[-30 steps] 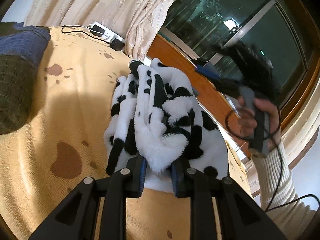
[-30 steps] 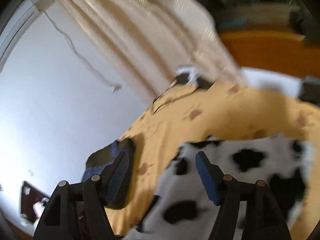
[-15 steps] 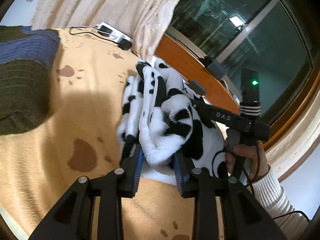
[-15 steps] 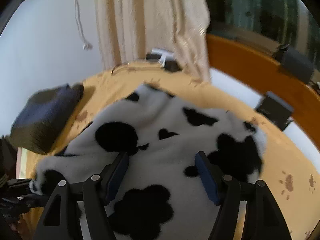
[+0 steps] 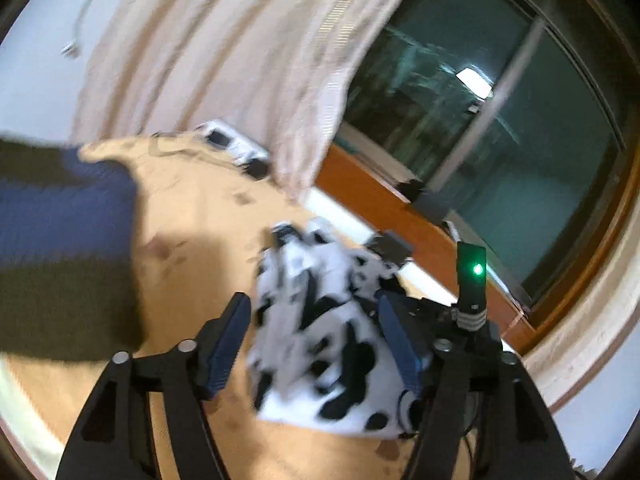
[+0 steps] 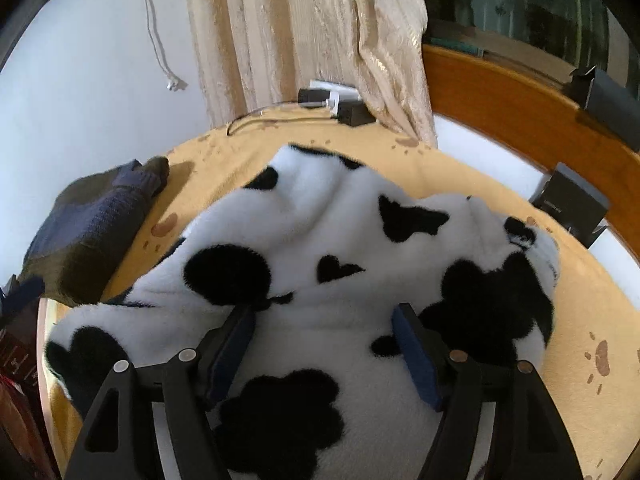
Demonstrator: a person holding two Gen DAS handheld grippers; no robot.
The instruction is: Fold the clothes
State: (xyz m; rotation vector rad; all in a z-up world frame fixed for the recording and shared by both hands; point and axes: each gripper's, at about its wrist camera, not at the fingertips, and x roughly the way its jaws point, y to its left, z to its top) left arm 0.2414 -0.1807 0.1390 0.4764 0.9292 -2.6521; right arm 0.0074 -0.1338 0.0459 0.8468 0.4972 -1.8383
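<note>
Paw-print yellow bedding [image 6: 592, 312] carries a fluffy cow-print garment [image 6: 320, 240]; writing on the black box [image 6: 568, 204] is unreadable. Left gripper [image 5: 316, 324] has just been opening, fleece between but unpinched. Right gripper [image 6: 324, 320] gapes over it.

Heavy motion blur in left wrist view; sharp right view; fisheye-dark corners; soft indoor light

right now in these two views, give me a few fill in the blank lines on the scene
1. The fleece garment is white with ____ patches.
2. It lies on a ____ blanket printed with brown paw marks.
3. The jaws of the left gripper have just been opening; they stand ____, gripping nothing.
4. The folded knit sweater is olive and ____.

Missing words: black; yellow; open; blue
</note>
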